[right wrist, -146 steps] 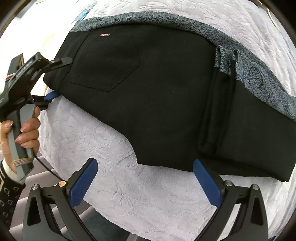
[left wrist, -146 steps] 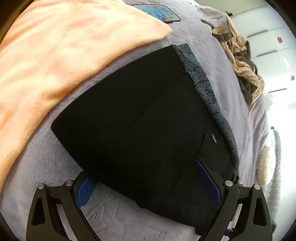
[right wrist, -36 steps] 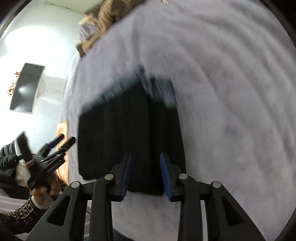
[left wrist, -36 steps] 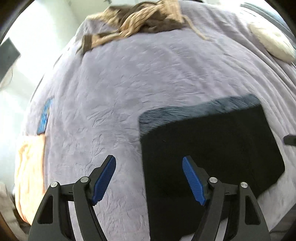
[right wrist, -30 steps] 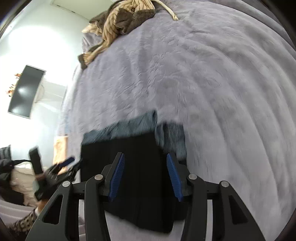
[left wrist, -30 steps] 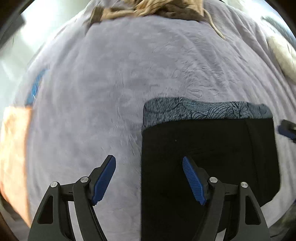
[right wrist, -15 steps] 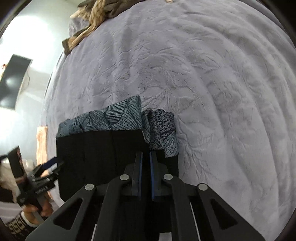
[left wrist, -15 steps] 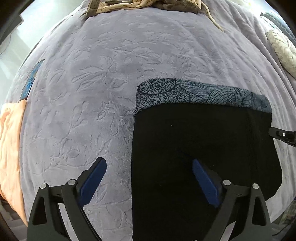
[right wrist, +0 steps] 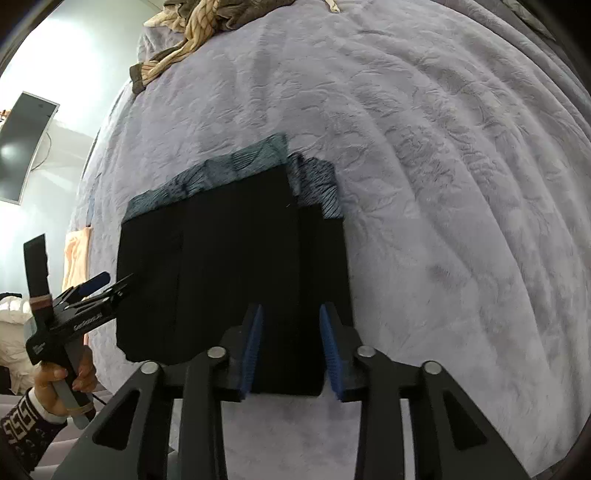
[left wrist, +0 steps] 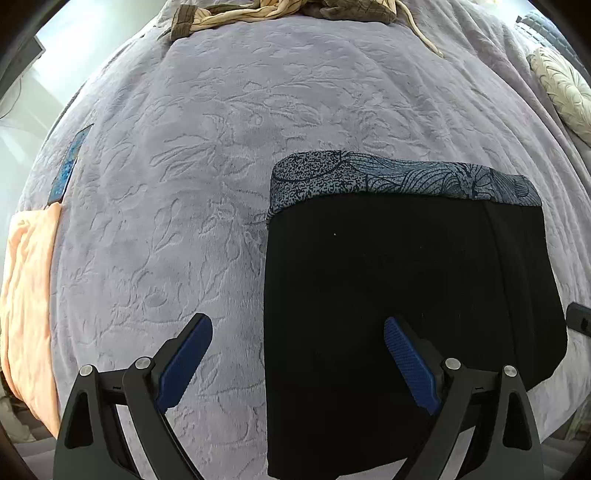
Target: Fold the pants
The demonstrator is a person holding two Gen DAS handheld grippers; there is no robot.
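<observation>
Over on the far left an orange cloth (left wrist: 27, 306) drapes off the edge of the lilac bedspread (left wrist: 221, 155), with a blue patterned phone-like slab (left wrist: 69, 166) lying just above it. Moving in, the left gripper (left wrist: 297, 349) hangs over the bed with its blue pads spread wide and gripping nothing: one pad over bare bedspread, the other over black fabric, the left edge of the cloth running between them. And there are the pants (left wrist: 406, 295), folded into a compact black block near the bed's front edge, patterned grey-blue lining showing along the far side. At the right end of that block, the right gripper (right wrist: 291, 349) has its jaws opening, the front edge of the folded stack between the pads, which sit beside the cloth rather than pinching it. At the head of the bed, a heap of tan clothing (left wrist: 280, 9).
</observation>
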